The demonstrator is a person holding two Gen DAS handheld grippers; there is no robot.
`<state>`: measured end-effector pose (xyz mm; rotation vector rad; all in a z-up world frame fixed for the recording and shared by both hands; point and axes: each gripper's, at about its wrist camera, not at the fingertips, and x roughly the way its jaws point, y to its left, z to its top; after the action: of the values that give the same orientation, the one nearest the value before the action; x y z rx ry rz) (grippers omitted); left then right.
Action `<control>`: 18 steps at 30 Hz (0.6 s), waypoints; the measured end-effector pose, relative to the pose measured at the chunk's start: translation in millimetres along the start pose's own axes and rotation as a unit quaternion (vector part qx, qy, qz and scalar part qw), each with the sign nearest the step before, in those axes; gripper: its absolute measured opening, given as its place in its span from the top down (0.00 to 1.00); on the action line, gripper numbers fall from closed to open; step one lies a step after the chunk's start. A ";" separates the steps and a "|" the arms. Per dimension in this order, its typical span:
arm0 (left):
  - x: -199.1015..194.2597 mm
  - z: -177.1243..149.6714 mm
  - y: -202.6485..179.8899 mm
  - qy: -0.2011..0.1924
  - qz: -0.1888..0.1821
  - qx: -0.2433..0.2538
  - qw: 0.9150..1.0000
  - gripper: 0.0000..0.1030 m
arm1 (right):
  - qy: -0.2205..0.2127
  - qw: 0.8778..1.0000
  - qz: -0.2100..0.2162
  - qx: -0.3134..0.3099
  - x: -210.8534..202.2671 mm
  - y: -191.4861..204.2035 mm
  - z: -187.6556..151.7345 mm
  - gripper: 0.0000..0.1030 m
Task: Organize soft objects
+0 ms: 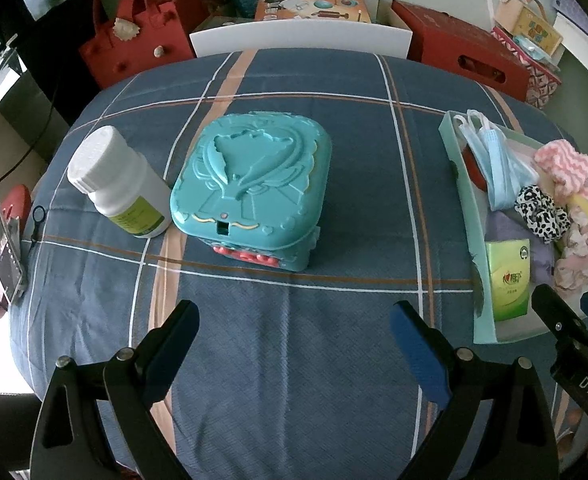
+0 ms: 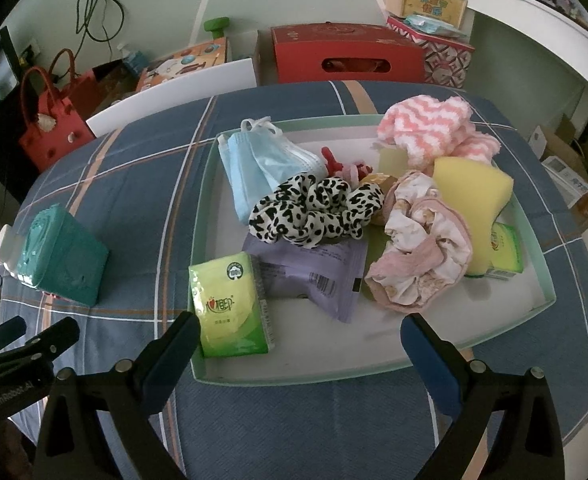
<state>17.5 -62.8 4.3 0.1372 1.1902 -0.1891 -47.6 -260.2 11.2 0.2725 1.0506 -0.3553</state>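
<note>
A pale green tray (image 2: 374, 374) on the blue plaid tablecloth holds soft items: a green tissue pack (image 2: 229, 304), a purple packet (image 2: 318, 276), a leopard scrunchie (image 2: 318, 210), blue face masks (image 2: 253, 164), a pink scrunchie (image 2: 422, 256), a yellow sponge (image 2: 470, 196) and a pink-white fuzzy cloth (image 2: 426, 124). My right gripper (image 2: 300, 344) is open and empty over the tray's near edge. My left gripper (image 1: 294, 340) is open and empty in front of a teal box (image 1: 253, 184). The tray (image 1: 460, 168) shows at the right of the left wrist view.
A white bottle (image 1: 117, 180) lies left of the teal box. A second green pack (image 2: 504, 252) lies behind the sponge. Beyond the table are a red bag (image 1: 133, 36), a red box (image 2: 346, 56), a white board (image 1: 302, 38) and stacked boxes.
</note>
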 end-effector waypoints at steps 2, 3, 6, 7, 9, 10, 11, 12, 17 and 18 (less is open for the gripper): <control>-0.4 -0.1 0.4 -0.001 -0.001 -0.001 1.000 0.07 | 0.000 1.000 0.000 0.000 -0.3 0.2 0.2 0.01; -0.3 -0.3 0.2 -0.001 -0.001 -0.002 1.000 0.07 | 0.000 1.000 0.000 -0.001 -0.4 -0.7 0.0 0.01; 0.2 -0.3 0.2 0.001 -0.003 -0.002 1.000 0.07 | -0.001 1.000 0.000 -0.001 -0.7 -0.1 0.1 0.01; 0.3 -0.4 0.0 0.001 -0.003 -0.001 1.000 0.07 | -0.001 1.000 0.000 -0.001 -0.7 0.3 0.0 0.01; 0.3 -0.4 0.0 0.001 -0.002 -0.002 1.000 0.07 | -0.002 1.000 0.001 -0.001 -0.6 0.5 -0.1 0.01; 0.3 -0.5 -0.1 0.001 -0.003 -0.002 1.000 0.07 | -0.002 1.000 0.001 -0.001 -0.4 0.4 -0.3 0.01; 0.2 -0.5 -0.1 0.001 -0.003 -0.002 1.000 0.07 | -0.002 1.000 0.001 -0.001 -0.6 0.5 -0.4 0.01; 0.1 -0.5 -0.1 0.001 -0.002 -0.002 1.000 0.07 | -0.002 1.000 0.001 -0.001 -0.4 0.4 -0.3 0.01; 0.2 -0.6 0.1 0.001 -0.002 -0.002 1.000 0.07 | -0.001 1.000 0.001 -0.001 -0.4 0.5 -0.3 0.01; 0.1 -0.7 0.1 0.001 -0.002 -0.002 1.000 0.07 | -0.001 1.000 0.001 -0.002 -0.5 0.5 -0.2 0.01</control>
<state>16.9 -62.5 4.0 0.1317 1.1920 -0.1899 -47.8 -259.5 11.6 0.2702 1.0484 -0.3523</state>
